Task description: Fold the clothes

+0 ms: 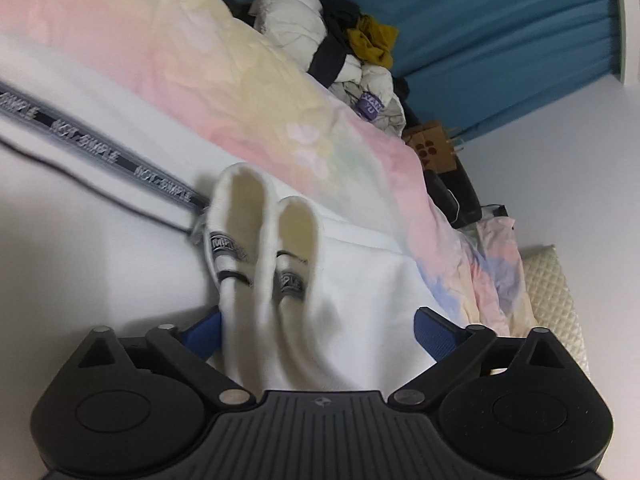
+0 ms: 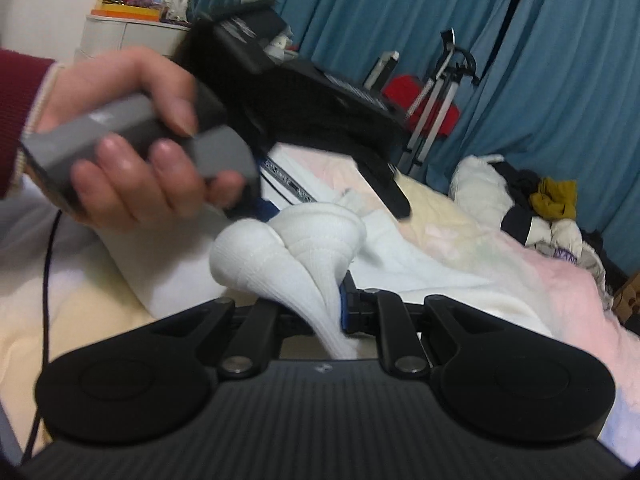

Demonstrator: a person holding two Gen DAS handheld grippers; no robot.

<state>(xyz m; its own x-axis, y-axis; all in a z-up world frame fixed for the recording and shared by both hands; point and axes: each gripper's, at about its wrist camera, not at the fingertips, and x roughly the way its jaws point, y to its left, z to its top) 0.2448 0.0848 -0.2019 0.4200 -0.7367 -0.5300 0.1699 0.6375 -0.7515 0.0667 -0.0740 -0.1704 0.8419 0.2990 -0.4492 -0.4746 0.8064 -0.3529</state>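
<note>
Right claw [image 2: 316, 312] pinches the white garment [image 2: 304, 240]; left claw [image 1: 316, 328] is spread around it. Keep the hem taut, then lay it flat on the bed [image 1: 168, 60].

Two white socks [image 1: 260, 248] are counted at centre frame in the left wrist view. One white garment [image 1: 120, 240] with a lettered stripe is shown at left. One heap of clothes [image 1: 344, 48] is seen at upper centre. One paper bag [image 1: 434, 148] is counted at right. Two grippers are shown: the left gripper [image 1: 320, 332] and the right gripper [image 2: 324, 308]. One hand [image 2: 132, 140] is shown at upper left of the right wrist view.
</note>
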